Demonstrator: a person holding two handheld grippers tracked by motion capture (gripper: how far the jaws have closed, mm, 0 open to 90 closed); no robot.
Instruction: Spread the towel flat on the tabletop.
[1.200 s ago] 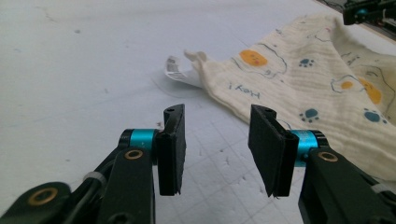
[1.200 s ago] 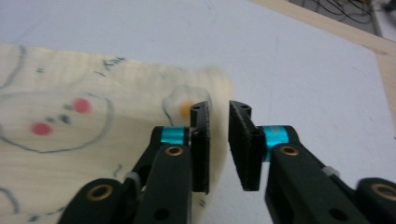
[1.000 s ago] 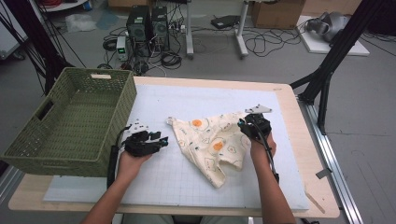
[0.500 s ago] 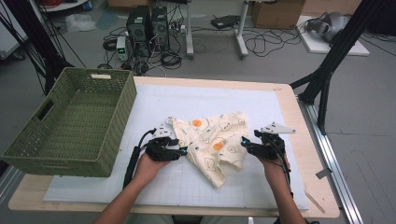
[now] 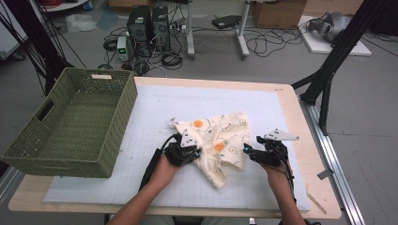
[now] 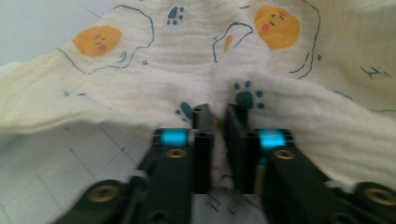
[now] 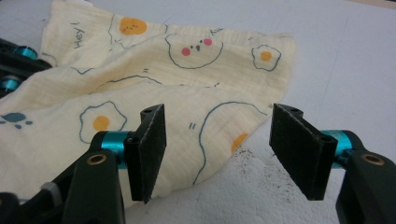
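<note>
A cream cloth (image 5: 220, 138) printed with fried eggs and bears lies crumpled on the white mat. At its left edge, my left gripper (image 5: 193, 153) has just been closing, and in the left gripper view (image 6: 219, 113) the jaws pinch a fold of the cloth (image 6: 187, 56). My right gripper (image 5: 247, 150) is at the cloth's right side. Its jaws (image 7: 217, 126) have just been opening and stand wide. The cloth's edge (image 7: 187, 88) lies between and beyond them, and the pads are not touching it.
A green woven basket (image 5: 70, 161) stands empty on the table's left side. The white gridded mat (image 5: 211, 98) covers most of the wooden tabletop. Stands, cables and computer boxes are on the floor beyond the far edge.
My left hand moved right to the cloth's left edge and its jaws closed on a fold. My right hand drew back from the cloth's far right corner toward the near side, with its jaws wider.
</note>
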